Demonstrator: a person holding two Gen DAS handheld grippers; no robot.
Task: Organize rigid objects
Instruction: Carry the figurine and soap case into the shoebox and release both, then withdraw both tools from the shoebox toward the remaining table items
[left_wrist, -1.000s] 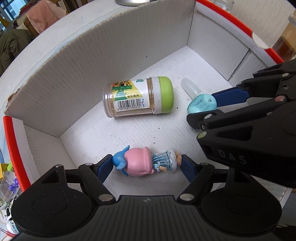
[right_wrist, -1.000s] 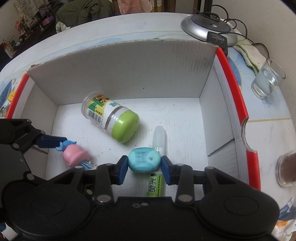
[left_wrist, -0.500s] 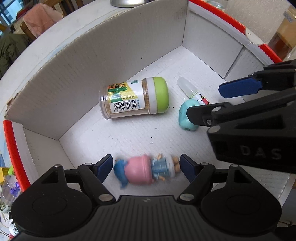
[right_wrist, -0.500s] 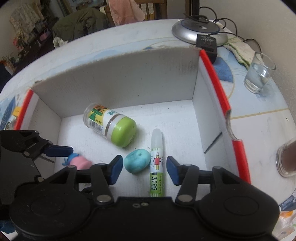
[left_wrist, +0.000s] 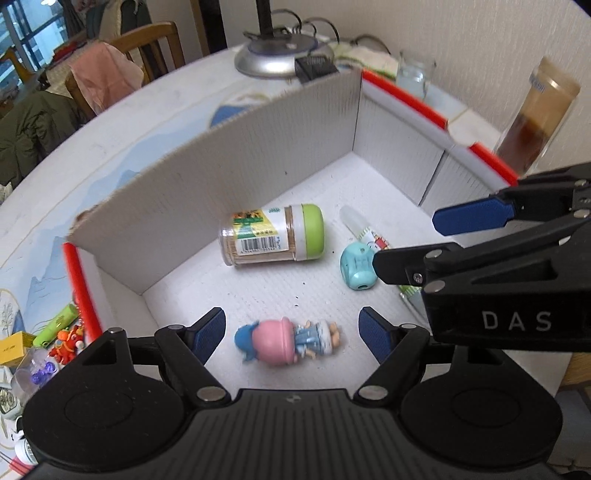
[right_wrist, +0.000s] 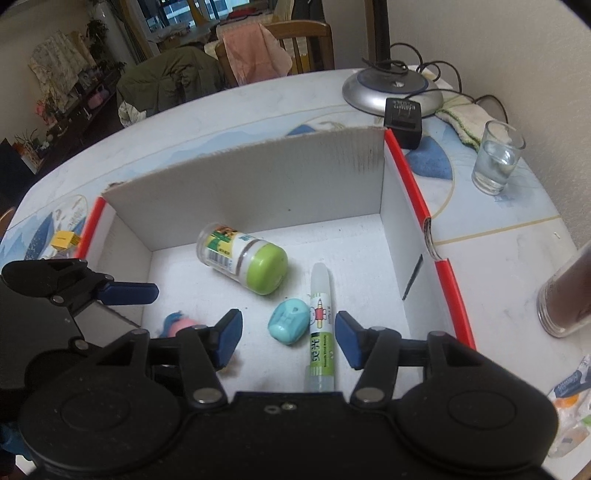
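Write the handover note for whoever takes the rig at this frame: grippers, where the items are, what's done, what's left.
Left gripper: open, holding nothing, over the doll figure.
Right gripper: open and empty, over the teal sharpener and glue stick.
In the box: doll figure, teal sharpener, glue stick and green-lidded jar, all lying on its floor.
Done: four items boxed.
Left: small items beside the box's left wall, if they belong to the job.

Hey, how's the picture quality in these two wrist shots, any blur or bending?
Left wrist view: the pink figurine is smeared by motion blur, the drink bottle at the edge is soft too, while the green-lidded jar stays sharp. Right wrist view: mostly crisp, the glue stick label readable. Both views: fisheye bends the box walls and table edge.
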